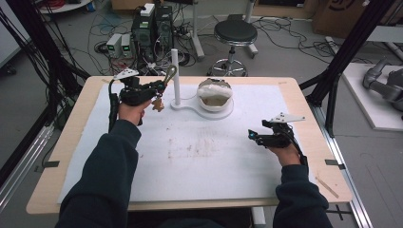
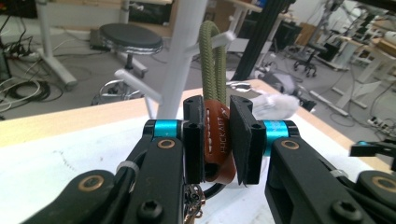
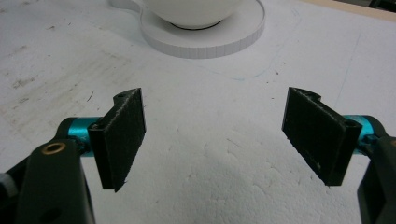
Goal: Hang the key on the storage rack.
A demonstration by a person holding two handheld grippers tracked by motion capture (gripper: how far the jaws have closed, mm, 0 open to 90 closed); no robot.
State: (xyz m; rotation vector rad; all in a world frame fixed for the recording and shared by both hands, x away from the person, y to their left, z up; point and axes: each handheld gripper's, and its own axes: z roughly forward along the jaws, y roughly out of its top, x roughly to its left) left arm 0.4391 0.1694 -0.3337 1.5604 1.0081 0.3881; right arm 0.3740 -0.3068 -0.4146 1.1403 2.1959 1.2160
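The left gripper view reveals stitching and lettering on the brown leather tab point(image 2: 218, 140), pinched by the left gripper point(image 2: 217, 140) at frame centre, its green cord loop point(image 2: 212, 60) beside the white stand point(image 2: 180, 56). The right gripper point(image 3: 215, 135) is spread wide, holding nothing.

A brown leather key fob point(image 2: 218, 140) stamped with pale lettering stands upright, pinched at its flat sides, above the white mat near the table's far edge, left of centre. An olive-green cord loop point(image 2: 213, 60) rises from its top, doubled and taut, beside the white post of a hook stand point(image 1: 175, 71). Below the fob hangs a dark metal ring with a small brass-coloured chain point(image 2: 191, 203).
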